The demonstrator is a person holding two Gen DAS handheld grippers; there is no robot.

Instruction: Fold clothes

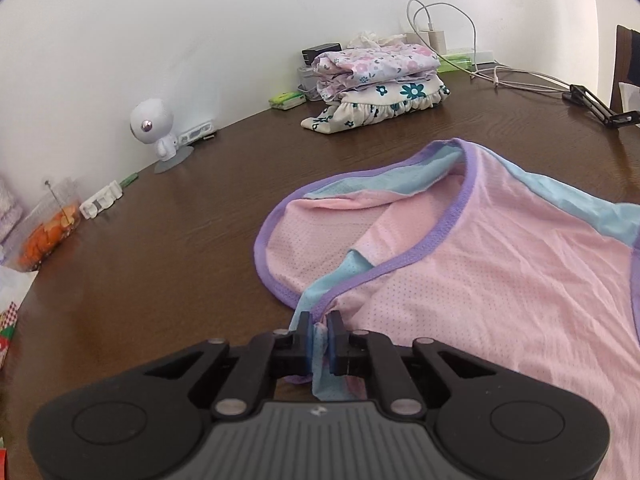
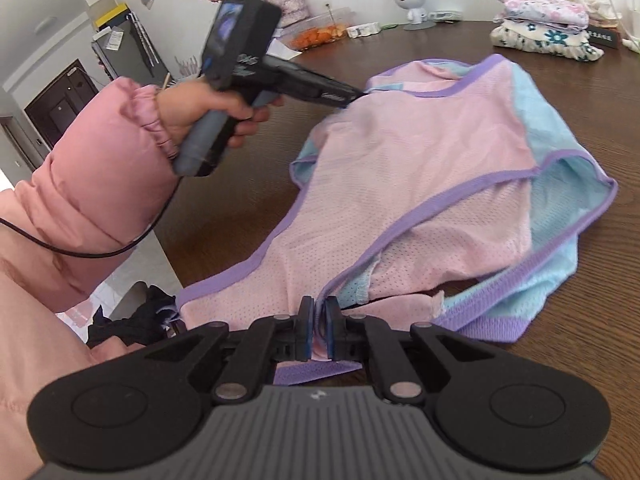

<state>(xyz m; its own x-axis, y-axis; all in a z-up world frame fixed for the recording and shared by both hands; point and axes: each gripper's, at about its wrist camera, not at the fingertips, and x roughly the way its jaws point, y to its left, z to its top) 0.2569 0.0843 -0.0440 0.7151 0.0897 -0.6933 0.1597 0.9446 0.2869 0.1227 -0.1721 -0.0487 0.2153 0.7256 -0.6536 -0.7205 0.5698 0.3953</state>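
Mesh top (image 2: 420,168), pink with blue panels and purple binding, lies spread and rumpled on the brown table (image 1: 180,240). It looks thin, light and limp: it will sag and slide rather than hold a crease, so the bound edges are likely the best places to grip, being firmer than the open mesh.

Both claws already have it. The left gripper (image 1: 320,334) is pinched narrow on a bunched blue-and-pink strap end, with cloth trailing back between its fingers. The right gripper (image 2: 319,330) is likewise closed tight on a purple-edged fold at the near side of the top, by the table's edge.

From the right camera, the left hand (image 2: 212,112), in a pink padded sleeve, grips its tool by the handle like a pistol, nose angled down to the top's far-left corner. A cable hangs from it.

Beyond the top sits a stack (image 1: 380,80) of folded floral clothes near the wall. Left of the top, well apart, are a small white robot figure (image 1: 154,128) and a tub (image 1: 48,228) of orange food.
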